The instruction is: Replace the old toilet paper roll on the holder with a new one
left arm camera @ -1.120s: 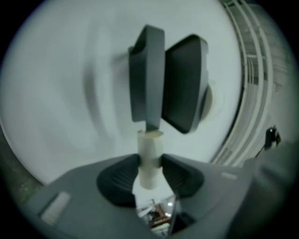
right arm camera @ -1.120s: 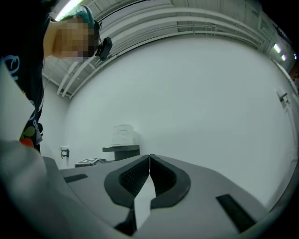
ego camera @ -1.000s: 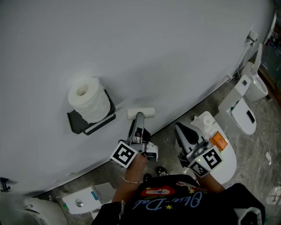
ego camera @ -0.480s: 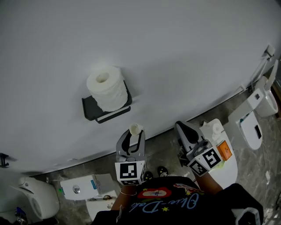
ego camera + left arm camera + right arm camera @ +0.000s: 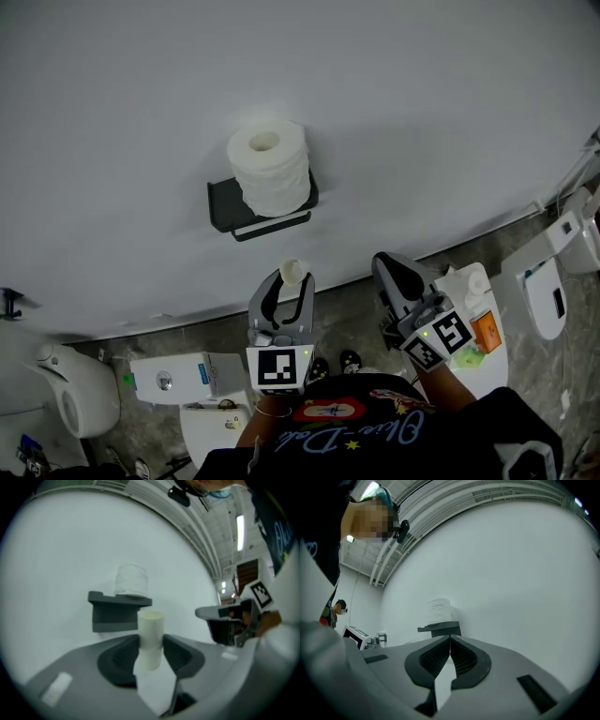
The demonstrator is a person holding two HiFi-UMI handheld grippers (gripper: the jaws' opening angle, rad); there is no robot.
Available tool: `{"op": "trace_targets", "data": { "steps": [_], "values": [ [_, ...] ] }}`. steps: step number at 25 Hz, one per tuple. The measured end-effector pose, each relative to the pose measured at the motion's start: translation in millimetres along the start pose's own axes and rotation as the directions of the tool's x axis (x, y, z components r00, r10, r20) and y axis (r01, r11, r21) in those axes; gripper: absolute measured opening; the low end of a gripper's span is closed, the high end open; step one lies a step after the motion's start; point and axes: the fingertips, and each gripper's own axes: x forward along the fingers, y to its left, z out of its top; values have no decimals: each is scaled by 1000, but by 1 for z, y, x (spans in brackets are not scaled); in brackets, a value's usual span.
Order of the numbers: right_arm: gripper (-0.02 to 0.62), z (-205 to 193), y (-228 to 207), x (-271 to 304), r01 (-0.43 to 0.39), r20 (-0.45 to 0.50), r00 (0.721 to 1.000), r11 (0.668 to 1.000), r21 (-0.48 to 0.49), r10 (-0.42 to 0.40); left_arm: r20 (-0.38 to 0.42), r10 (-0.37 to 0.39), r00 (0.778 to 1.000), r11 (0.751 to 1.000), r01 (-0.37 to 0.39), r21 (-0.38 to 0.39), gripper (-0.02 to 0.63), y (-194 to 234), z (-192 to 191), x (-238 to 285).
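The empty cardboard tube (image 5: 292, 271) has been rolled from lying level to standing upright and drawn back from the wall. It is clamped in the left hand-held gripper (image 5: 287, 289), whose jaws have just been eased a touch wider. So the old core is judged removed. The new toilet paper roll (image 5: 270, 167) is seen standing on top of the holder (image 5: 225, 204), not yet threaded. The right hand-held gripper (image 5: 389, 269) is closed and empty. Counted: one roll, one tube, one holder, two grippers.
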Motion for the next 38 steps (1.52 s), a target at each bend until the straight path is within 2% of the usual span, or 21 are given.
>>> {"op": "trace_targets", "data": {
  "steps": [3,6,8,10,13,14,15,17,18,20,21,22,26,28,31,35,38],
  "values": [
    [11,-1,6,4,-24,-2,1000,1000,-11,24,11,12,1000,1000,-12,-18,158,3,4,-4],
    [11,14,22,14,-154,-11,988,984,-86,153,4,15,1000,1000,-15,-21,158,6,1,-9],
    [11,34,35,29,-272,-53,962,947,-173,267,0,23,1000,1000,-22,-21,158,10,-1,-13],
    [12,58,48,47,-377,-131,926,886,-270,354,3,30,1000,999,-30,-29,158,12,-2,-16],
    [19,96,73,76,-537,-259,844,747,-392,470,6,37,999,998,-37,-47,157,16,-6,-23],
    [72,107,81,86,-577,-307,817,694,-431,489,11,41,999,998,-41,-53,157,17,-6,-25],
    [176,115,87,95,-610,-358,792,639,-469,494,20,46,999,997,-45,-59,158,19,-5,-27],
    [187,123,98,115,-666,-463,745,511,-543,480,36,57,998,996,-55,-69,158,24,-3,-31],
    [187,124,102,125,-695,-513,718,436,-572,470,40,64,997,995,-60,-74,158,27,-3,-33],
    [187,117,105,140,-763,-634,643,282,-582,431,48,86,995,993,-81,-88,158,33,-3,-39],
    [187,111,103,145,-798,-696,599,225,-559,396,44,102,994,991,-98,-94,158,37,-4,-43],
    [189,105,100,149,-827,-746,560,191,-528,360,37,119,992,988,-115,-98,158,41,-5,-48],
    [195,87,87,163,-894,-862,447,136,-426,237,28,180,983,979,-176,-107,158,56,-7,-62],
    [196,81,86,166,-915,-891,402,133,-381,210,30,201,979,974,-196,-111,158,61,-6,-66],
    [195,79,90,166,-924,-905,378,148,-354,196,29,214,976,971,-209,-116,158,65,-6,-70],
    [195,74,92,169,-925,-920,356,202,-322,165,31,216,976,970,-211,-118,158,64,-7,-70],
    [193,72,94,171,-923,-927,349,221,-316,134,31,201,979,973,-196,-123,158,59,-9,-67]
  ]
}}
